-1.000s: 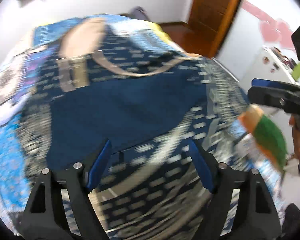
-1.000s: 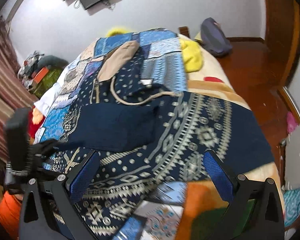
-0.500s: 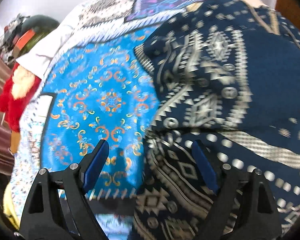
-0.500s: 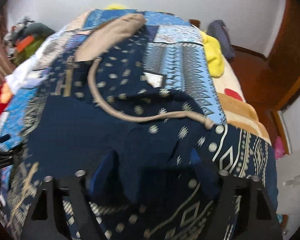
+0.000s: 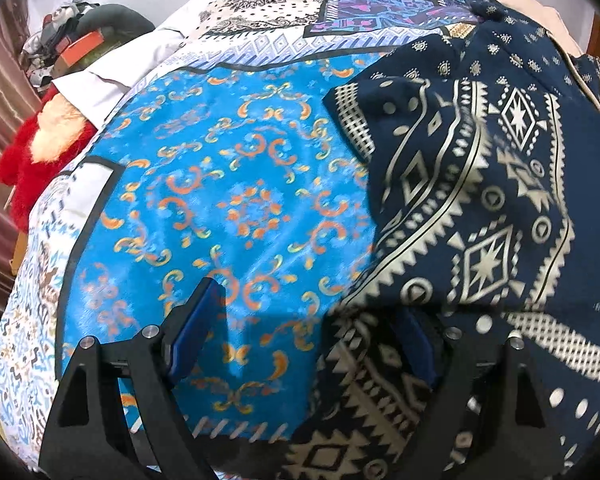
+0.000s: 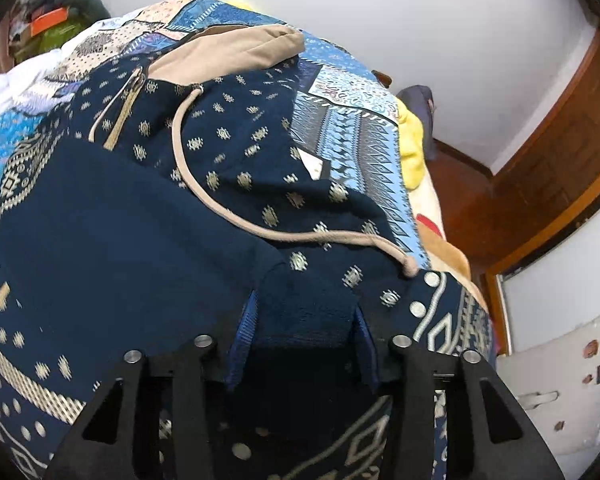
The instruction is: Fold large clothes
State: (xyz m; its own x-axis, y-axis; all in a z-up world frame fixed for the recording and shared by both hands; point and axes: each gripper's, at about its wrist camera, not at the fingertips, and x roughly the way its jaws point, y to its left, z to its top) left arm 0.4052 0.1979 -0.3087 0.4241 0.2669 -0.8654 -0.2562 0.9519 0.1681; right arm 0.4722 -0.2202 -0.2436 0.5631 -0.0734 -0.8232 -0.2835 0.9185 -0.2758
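A navy hoodie (image 6: 140, 240) with cream patterns, a beige hood (image 6: 228, 48) and a beige drawstring (image 6: 260, 232) lies spread on a patchwork quilt (image 5: 228, 200). My right gripper (image 6: 306, 338) is pressed down into the hoodie's plain navy panel. Its jaws are closing, and a raised fold of that cloth fills the gap from pad to pad. My left gripper (image 5: 306, 332) stands open at the hoodie's (image 5: 480, 200) patterned side edge. Its left finger is over the blue quilt. Its right finger sits partly hidden among the hoodie's folds.
A red plush toy (image 5: 40, 148) and a heap of bags and clothes (image 5: 80, 36) sit past the bed's far left side. A yellow cloth (image 6: 410, 148) and a dark bag (image 6: 420, 100) lie by the right edge. Wooden flooring and a door frame (image 6: 540, 160) are beyond.
The left gripper swung from over the hoodie's middle to its left edge above the blue quilt. The right gripper dropped onto the hoodie and narrowed its jaws around a fold.
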